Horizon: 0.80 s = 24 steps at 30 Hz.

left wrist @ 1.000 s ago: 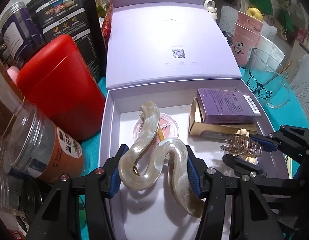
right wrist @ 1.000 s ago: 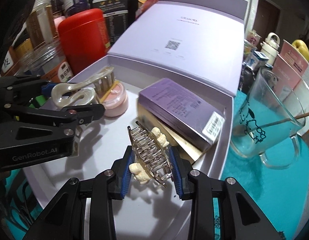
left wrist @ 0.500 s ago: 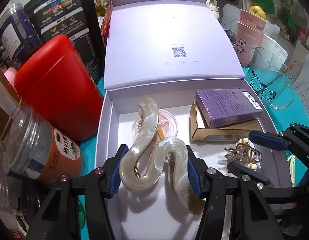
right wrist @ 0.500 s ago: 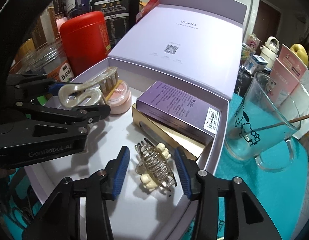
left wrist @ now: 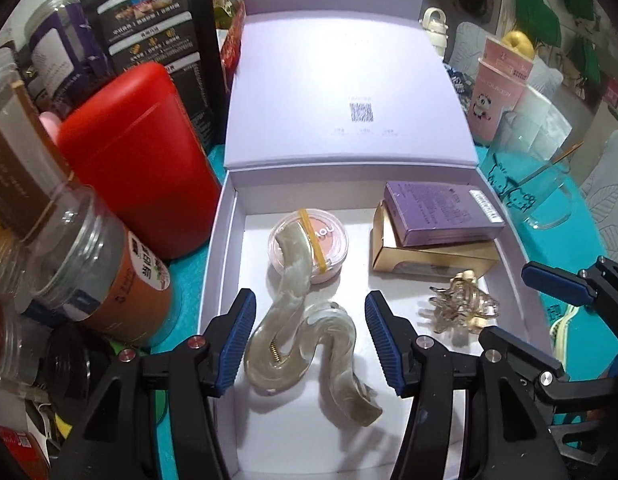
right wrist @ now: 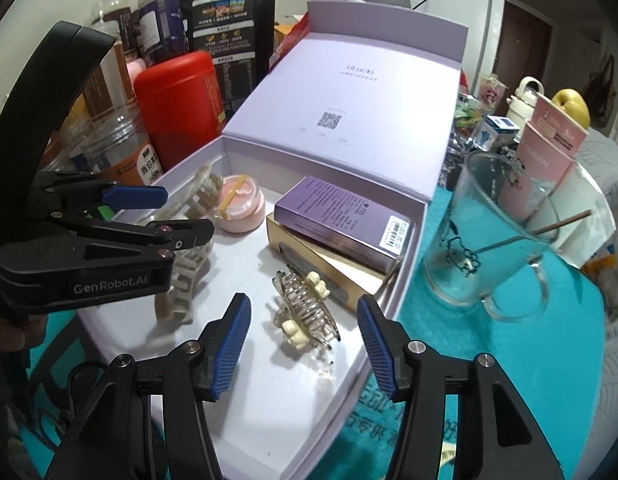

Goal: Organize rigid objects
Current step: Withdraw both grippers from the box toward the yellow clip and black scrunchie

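A pearly wavy hair claw (left wrist: pixel 309 336) lies in the open lilac box (left wrist: pixel 225 248), its tip leaning on a pink round jar (left wrist: pixel 329 236). My left gripper (left wrist: pixel 309 340) is open around it, pads apart from it. A small gold claw clip with cream beads (right wrist: pixel 305 312) lies on the box floor by a purple carton (right wrist: pixel 345 216) stacked on a gold box (right wrist: pixel 329 260). My right gripper (right wrist: pixel 305 344) is open, just behind the clip. The clip (left wrist: pixel 465 312) and the right gripper's fingers (left wrist: pixel 557 284) also show in the left wrist view.
A red canister (left wrist: pixel 141 168), plastic jars (left wrist: pixel 97 272) and dark pouches (left wrist: pixel 157 32) crowd the box's left side. The box lid (left wrist: pixel 349 92) stands open at the back. A glass mug with a stick (right wrist: pixel 497 240) and a pink cup (right wrist: pixel 545 164) stand right on the teal cloth.
Both grippers opened and let go. The gold clip dropped onto the box floor first, then the wavy claw was released. Both grippers have drawn back a little.
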Available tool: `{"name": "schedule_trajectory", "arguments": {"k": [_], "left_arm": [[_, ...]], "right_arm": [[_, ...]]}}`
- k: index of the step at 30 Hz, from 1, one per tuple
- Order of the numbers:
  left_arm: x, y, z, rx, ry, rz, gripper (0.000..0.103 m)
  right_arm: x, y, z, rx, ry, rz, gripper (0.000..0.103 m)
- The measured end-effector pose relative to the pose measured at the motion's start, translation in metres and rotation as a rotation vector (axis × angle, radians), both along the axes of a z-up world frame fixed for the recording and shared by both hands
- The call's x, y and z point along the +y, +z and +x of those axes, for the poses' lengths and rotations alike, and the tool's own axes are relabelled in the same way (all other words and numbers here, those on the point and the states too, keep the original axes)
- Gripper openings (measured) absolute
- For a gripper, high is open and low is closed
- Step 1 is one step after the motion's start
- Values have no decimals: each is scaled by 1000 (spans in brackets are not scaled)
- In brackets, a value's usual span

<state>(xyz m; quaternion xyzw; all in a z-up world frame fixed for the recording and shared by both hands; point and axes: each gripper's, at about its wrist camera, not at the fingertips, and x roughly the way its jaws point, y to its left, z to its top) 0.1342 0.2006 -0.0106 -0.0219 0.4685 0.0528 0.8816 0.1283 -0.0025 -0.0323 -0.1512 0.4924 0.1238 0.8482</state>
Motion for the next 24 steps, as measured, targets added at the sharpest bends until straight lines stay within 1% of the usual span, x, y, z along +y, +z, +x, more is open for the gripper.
{"name": "schedule_trajectory", "arguments": {"k": [2,4,10,13,16,19,24], "left_arm": [[-5,5,-3,-8,4,7,63],[-6,10,-6,-24,8,10,82],[-16,31,-22,-75,16,29,84],[-23,41,-33,-95,13,23,84],[-31,51,-43,-126,8,26,84],[-40,63,-52,-167,0,30,84],[-57,80,-68,-214,-35,24,84]], "right_arm": [[-2,6,-5,-14,-4,3,57],[-4,14,-10,-29,-6,6,57],[-9,37,-26,-77,-11,9,57],[-12,51,-37,-107,-16,19,64],[-17,66,-51,-140,-23,26,64],[-23,79,-62,-170,-30,26,69],[-36,98,-84,-215,-52,22,70]]}}
